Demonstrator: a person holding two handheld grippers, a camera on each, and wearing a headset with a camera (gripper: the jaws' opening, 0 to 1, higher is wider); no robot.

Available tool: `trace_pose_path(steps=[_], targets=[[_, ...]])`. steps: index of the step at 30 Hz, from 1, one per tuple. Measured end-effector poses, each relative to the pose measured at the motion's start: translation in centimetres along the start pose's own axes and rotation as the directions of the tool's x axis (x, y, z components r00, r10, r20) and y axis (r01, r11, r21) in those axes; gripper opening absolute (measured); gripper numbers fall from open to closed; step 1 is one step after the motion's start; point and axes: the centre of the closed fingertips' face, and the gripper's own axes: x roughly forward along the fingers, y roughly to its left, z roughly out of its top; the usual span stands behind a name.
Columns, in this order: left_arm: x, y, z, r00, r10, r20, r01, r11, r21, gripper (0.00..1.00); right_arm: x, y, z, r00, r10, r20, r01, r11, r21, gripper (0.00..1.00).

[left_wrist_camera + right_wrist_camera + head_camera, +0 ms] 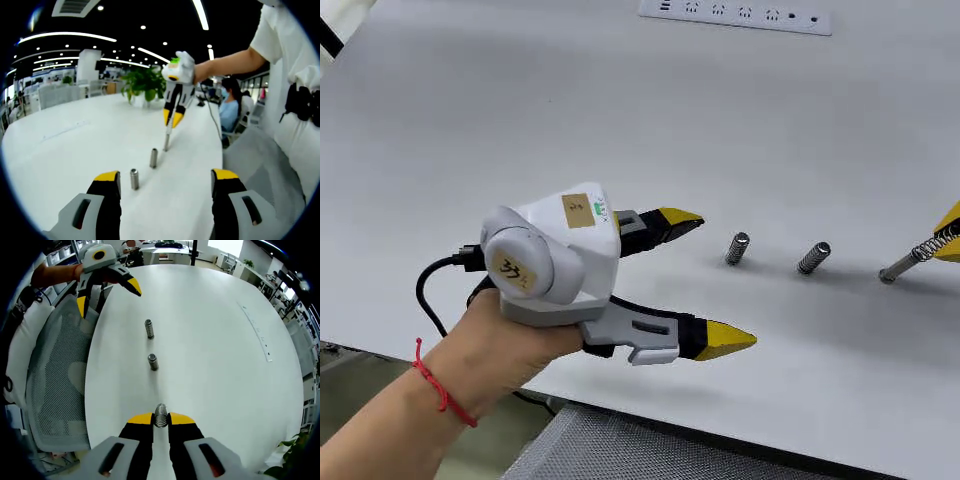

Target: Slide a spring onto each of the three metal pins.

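Left gripper (722, 280) hovers over the bench (620, 120), jaws spread wide. Right gripper (160, 421) is pinching a spring (160, 412) around a pin (898, 269), two more springs (737, 248) sitting between them.

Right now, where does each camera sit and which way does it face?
Head view: above the bench, looking forward and down; a hand holds the open left tongs.
Left gripper view: on the left tongs, facing the right tongs; the person's shirt shows.
Right gripper view: on the right tongs, shut on a spring, facing the left tongs.
Shared: each gripper view sees the other tongs.
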Motion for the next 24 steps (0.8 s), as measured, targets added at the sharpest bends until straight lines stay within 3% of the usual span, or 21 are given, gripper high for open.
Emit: trace_pose_path(steps=[24], targets=[[0.3, -0.2, -0.1, 1.0, -0.006, 0.002, 0.006, 1.0, -0.011, 0.74, 2.1, 0.4, -0.5, 0.9999, 0.001, -0.01, -0.001, 1.0, -0.001, 0.12]])
